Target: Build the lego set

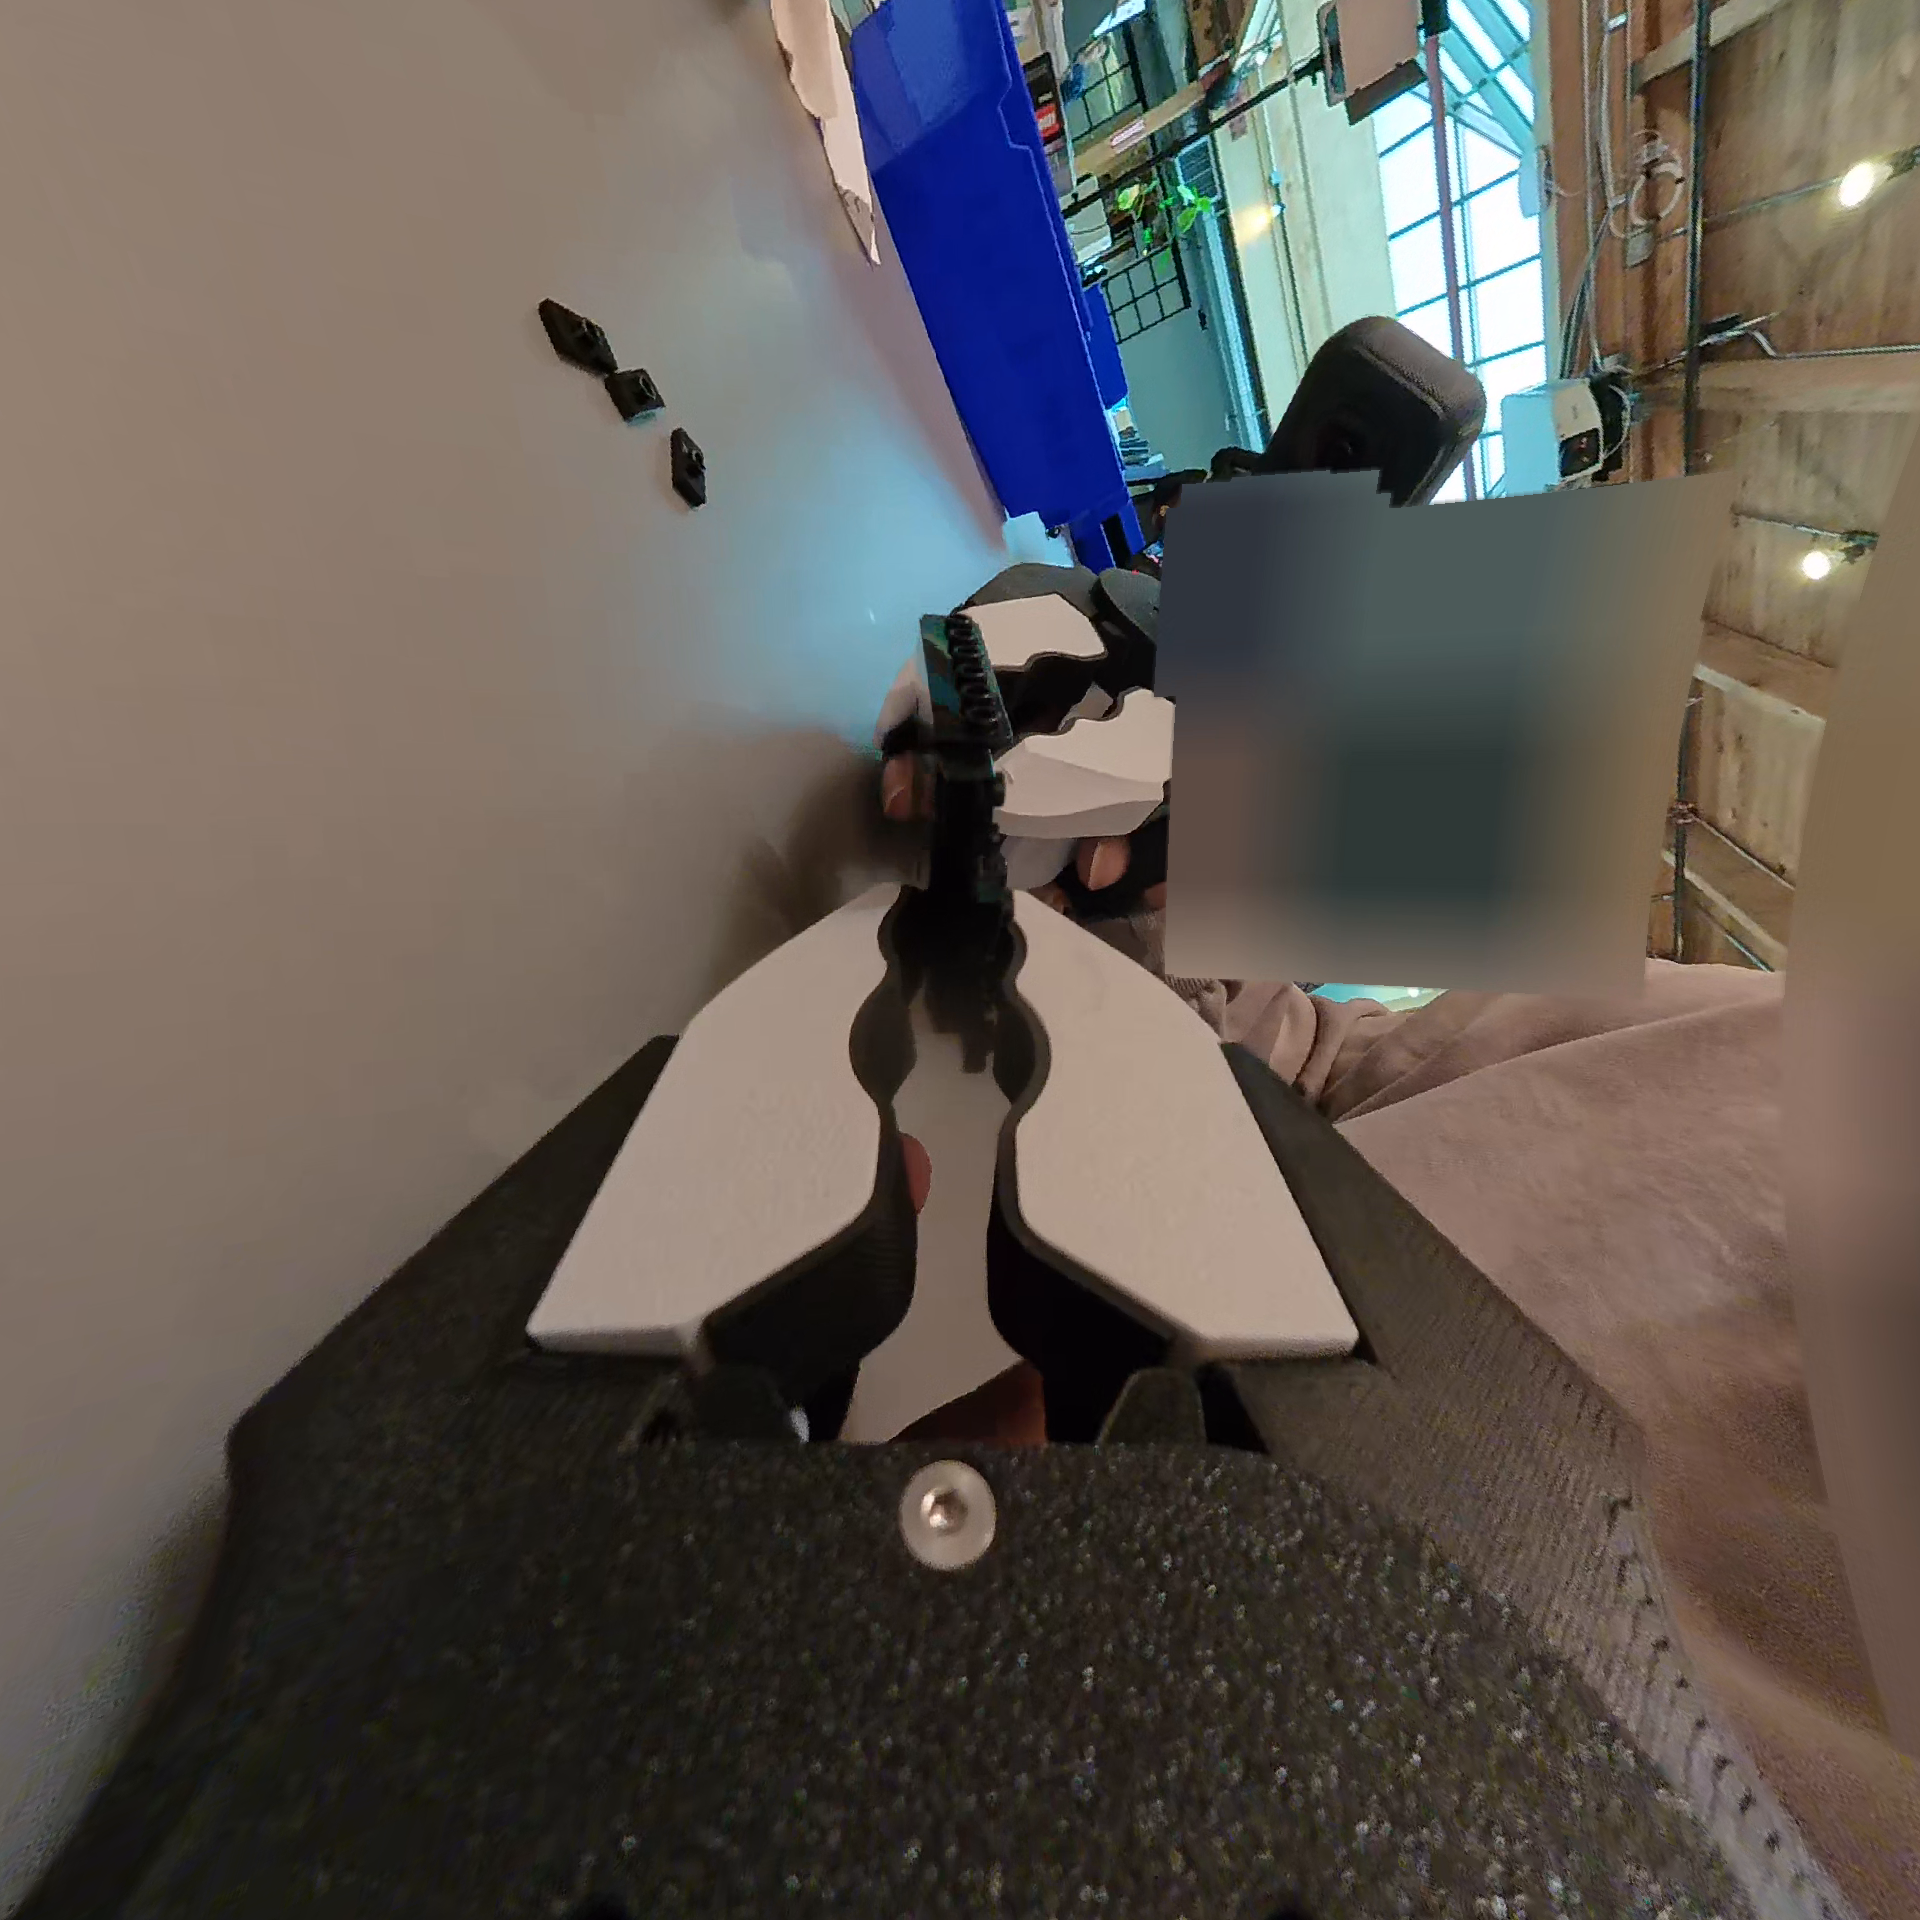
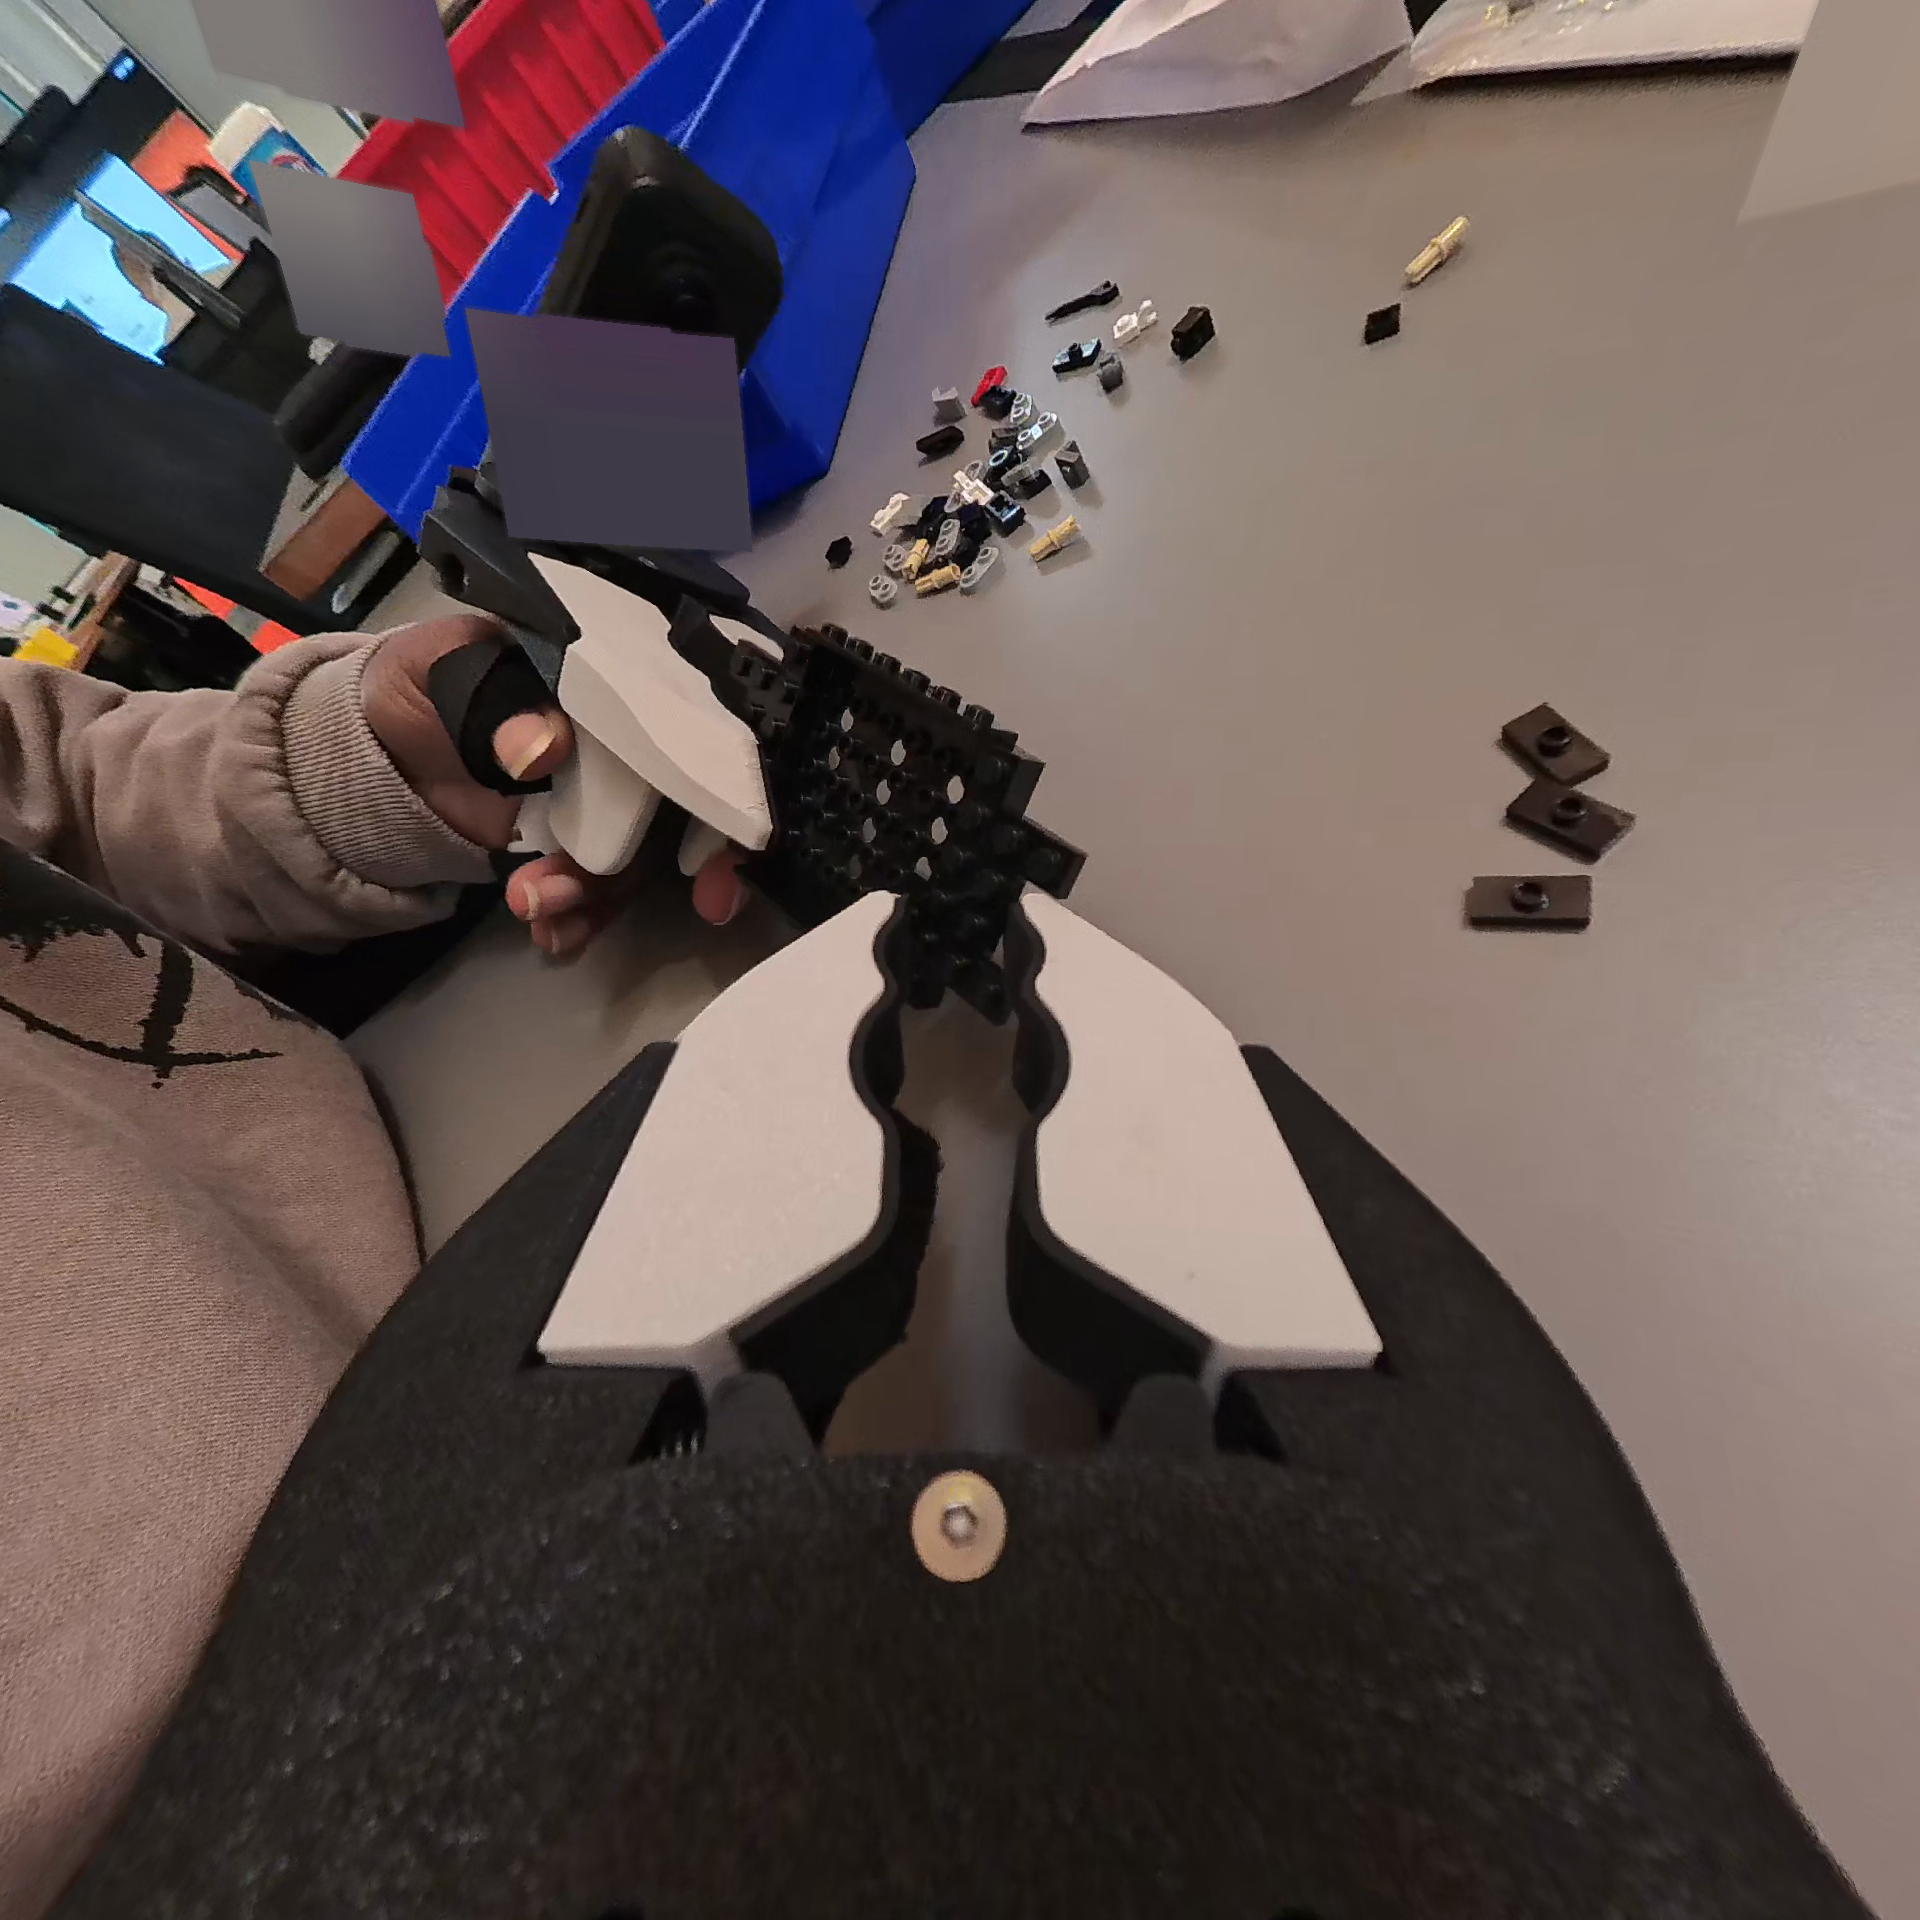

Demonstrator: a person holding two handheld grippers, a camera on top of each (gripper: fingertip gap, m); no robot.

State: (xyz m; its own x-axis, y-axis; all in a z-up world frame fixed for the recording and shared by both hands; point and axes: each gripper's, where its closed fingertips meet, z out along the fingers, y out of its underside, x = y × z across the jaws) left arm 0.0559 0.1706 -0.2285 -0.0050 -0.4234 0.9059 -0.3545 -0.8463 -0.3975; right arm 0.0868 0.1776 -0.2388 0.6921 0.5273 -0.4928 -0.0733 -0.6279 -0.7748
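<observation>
We see no brand mark and no writing we can read on the Lego parts or on either tool; a paper sheet point(image 2: 1195, 52) and a clear bag point(image 2: 1600, 31) lie at the far bench edge, too blurred to make out.

Left tongs point(image 1: 951, 925): tips drawn close, clamped edge-on around the black Lego assembly point(image 1: 961, 790), which stands up out of the tips. In the right wrist view the same left tongs point(image 2: 764, 748) grip one end of the assembly point(image 2: 914, 790), a flat black studded plate with rows of holes, held tilted above the grey bench point(image 2: 1455, 1143). The person's left hand point(image 2: 499, 769), in a taupe sleeve, wraps the handle.

Right tongs point(image 2: 956, 935): fingers part-closed, tips pressed against both sides of the plate's lower corner. From the left wrist view the right tongs point(image 1: 1039, 707) meet the assembly's far end, fingertips of the person's other hand showing beside them.

So both tools hold one assembly between them, off the bench, near the person's chest.

On the bench: three flat black plates point(image 2: 1548, 821), each with a single centre stud, lie close together to the right; these three plates point(image 1: 629, 395) also show in the left view. Farther back sits a loose pile of small parts point(image 2: 977, 499), black, grey, white, tan and one red. A tan pin point(image 2: 1436, 249) and a small black piece point(image 2: 1382, 324) lie apart from it. Blue bins point(image 2: 748, 208) and a red bin point(image 2: 520, 94) stand along the bench's far left.
</observation>
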